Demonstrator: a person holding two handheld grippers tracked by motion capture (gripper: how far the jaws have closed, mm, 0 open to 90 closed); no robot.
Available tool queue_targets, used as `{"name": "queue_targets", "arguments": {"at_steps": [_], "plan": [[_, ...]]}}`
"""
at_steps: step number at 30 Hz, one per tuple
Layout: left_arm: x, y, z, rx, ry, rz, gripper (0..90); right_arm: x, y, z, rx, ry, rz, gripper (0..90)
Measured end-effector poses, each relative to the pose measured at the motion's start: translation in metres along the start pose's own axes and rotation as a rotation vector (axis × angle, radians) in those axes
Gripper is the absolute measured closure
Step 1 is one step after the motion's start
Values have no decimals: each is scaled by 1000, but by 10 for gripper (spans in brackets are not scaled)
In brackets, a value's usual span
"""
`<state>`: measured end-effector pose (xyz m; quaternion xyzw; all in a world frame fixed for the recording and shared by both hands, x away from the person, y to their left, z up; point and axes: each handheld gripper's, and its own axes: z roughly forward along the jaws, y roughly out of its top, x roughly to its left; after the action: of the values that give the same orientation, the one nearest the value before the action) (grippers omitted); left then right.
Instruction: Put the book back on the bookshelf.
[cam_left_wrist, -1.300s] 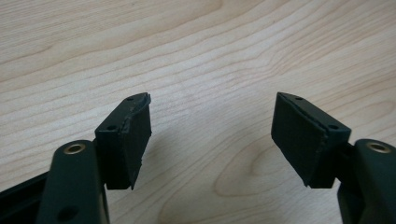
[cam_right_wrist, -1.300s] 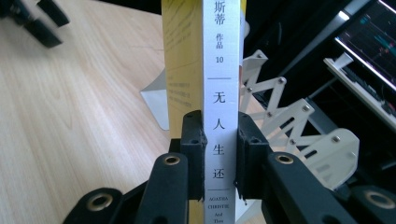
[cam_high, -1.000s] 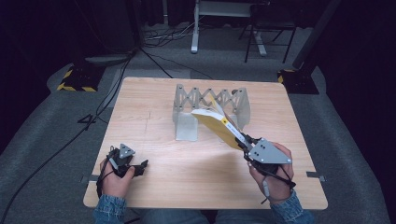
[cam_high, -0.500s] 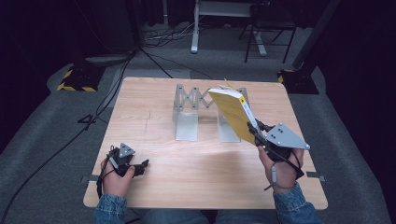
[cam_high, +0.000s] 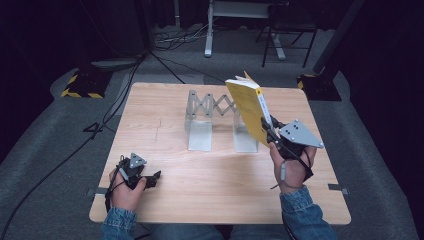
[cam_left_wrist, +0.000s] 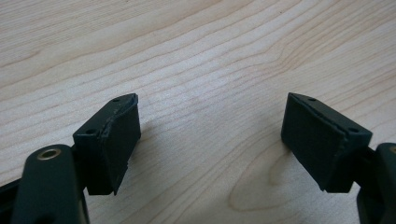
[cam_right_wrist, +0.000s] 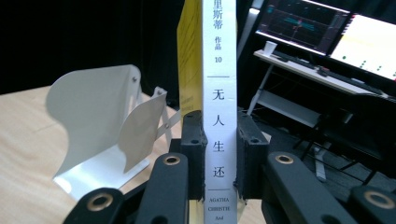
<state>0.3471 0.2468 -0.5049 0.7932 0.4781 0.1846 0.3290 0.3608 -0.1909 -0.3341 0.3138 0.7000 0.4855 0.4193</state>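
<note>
The yellow paperback (cam_high: 247, 107), pinched at its white spine by the right gripper (cam_right_wrist: 219, 158), hangs tilted above the expanding metal bookend rack's (cam_high: 210, 120) right end, probably needing lowering between its plates, while the left gripper (cam_left_wrist: 210, 140) rests spread on the wooden table (cam_high: 165, 105).

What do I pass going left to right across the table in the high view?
Left tool, open and low on the table → expandable metal book rack at the middle → yellow book, lifted upright → right tool, shut on the book's lower end.
</note>
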Motion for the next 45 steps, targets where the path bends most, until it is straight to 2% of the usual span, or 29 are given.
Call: {"name": "queue_targets", "arguments": {"at_steps": [3,9,11,13,15,16,18,21,32,35,37,45], "plan": [[0,0,0,-1,3,2,200,2,2,9,-13,-28,16,766],[0,0,0,1,1,2,200,1,3,21,-15,-50,36,766],[0,0,0,-1,1,0,200,-1,3,25,-20,-52,38,766],[0,0,0,-1,0,0,200,-6,1,29,-38,-57,63,766],[-1,0,1,-3,4,0,196,-7,0,30,-42,-58,76,766],[-1,0,1,-2,4,-2,195,-10,-1,34,-50,-60,98,766],[-1,1,1,-4,2,-4,195,-11,-1,36,-51,-59,103,766],[-1,1,1,-4,3,-1,194,-16,-4,46,-36,-51,137,766],[-1,1,1,-2,0,-1,192,-18,-16,63,-62,-72,173,765],[-1,1,1,-1,0,-1,192,-18,-19,66,-53,-73,178,765],[-1,1,1,-2,0,-1,193,-18,-23,69,-38,-70,184,765],[-1,1,1,-1,0,-1,193,-13,-35,71,-34,-48,199,763]]}}
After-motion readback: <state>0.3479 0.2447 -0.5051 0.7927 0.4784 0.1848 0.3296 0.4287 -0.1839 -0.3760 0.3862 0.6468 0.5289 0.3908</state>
